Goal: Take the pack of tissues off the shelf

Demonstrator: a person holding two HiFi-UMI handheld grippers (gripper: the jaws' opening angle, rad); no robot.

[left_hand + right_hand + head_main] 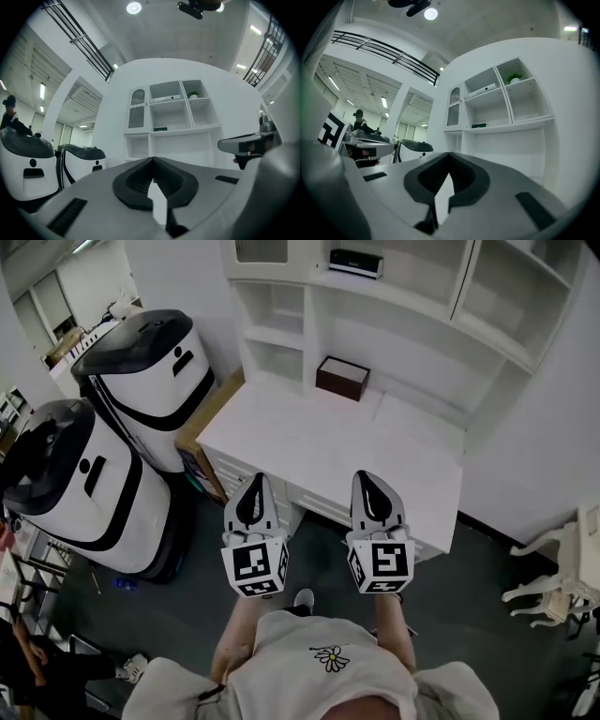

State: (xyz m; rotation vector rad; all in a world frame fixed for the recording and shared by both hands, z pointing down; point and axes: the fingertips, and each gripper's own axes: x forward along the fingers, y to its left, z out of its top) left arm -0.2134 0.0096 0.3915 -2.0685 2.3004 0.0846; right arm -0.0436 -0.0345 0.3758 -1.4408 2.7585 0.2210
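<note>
1. The white shelf unit (412, 298) stands at the far side with its open compartments facing you, so whatever it holds has to come out from the front.
2. The counter (309, 451) juts toward you beneath it. I judge that this forces a long reach across and upward.
3. Your left gripper (253, 486) and right gripper (367, 484) hover side by side over the counter's near edge, aimed at the shelves. Both pairs of fingers are pressed together on nothing. This looks like a ready pose, and one pair must spread before any grasp.
4. A dark box (341, 378) sits lower down, toward the counter's far side.
5. The pack of tissues (354, 262), as I read it, lies flat on an upper shelf, far away and well apart from both grippers.
</note>
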